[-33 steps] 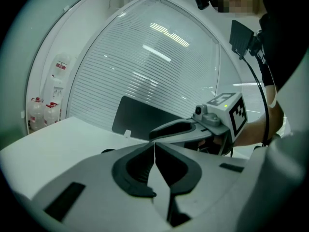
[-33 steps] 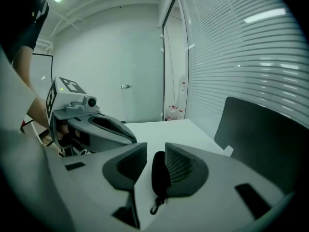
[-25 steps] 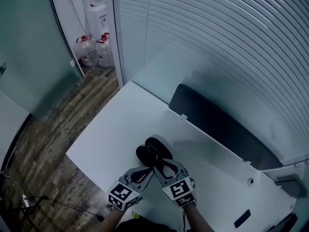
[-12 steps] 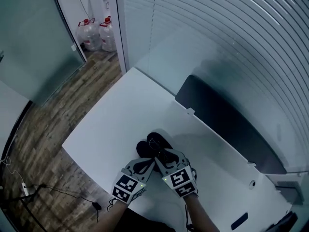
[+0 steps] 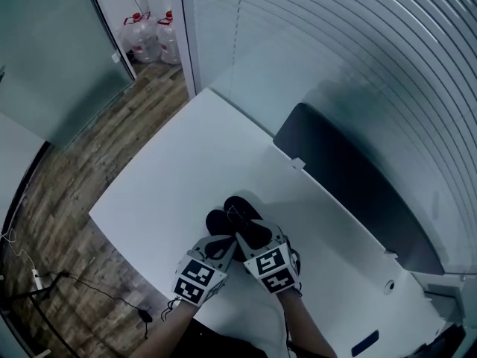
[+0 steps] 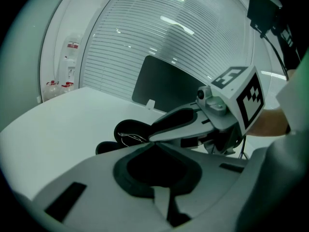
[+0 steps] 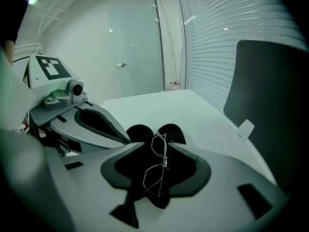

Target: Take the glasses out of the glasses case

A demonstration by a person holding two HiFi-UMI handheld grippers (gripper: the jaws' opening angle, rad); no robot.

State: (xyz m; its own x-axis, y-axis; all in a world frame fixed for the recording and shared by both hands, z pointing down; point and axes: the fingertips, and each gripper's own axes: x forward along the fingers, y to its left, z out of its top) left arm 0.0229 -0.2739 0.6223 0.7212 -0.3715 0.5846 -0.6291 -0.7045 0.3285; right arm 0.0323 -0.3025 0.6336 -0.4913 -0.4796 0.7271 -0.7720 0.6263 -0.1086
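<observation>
Thin wire-rimmed glasses (image 7: 159, 166) between right gripper (image 7: 158, 145) jaws just opened wide (left gripper (image 6: 152, 145) jaws closed, empty): could be bent if clamped askew.

Office, white desk (image 5: 179, 166), window blinds (image 5: 335, 28), water jugs (image 5: 144, 45)

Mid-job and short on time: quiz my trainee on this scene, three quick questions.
1. True or false: the black clamshell glasses case on the white table is closed.
2. Which hand-held gripper has the thin wire-framed glasses between its jaws?
3. Fill in: the left hand-held gripper has its jaws ____.
Key: 1 false, it lies open. 2 the right hand-held gripper; its jaws, apart, have just been opening. 3 together.
</observation>
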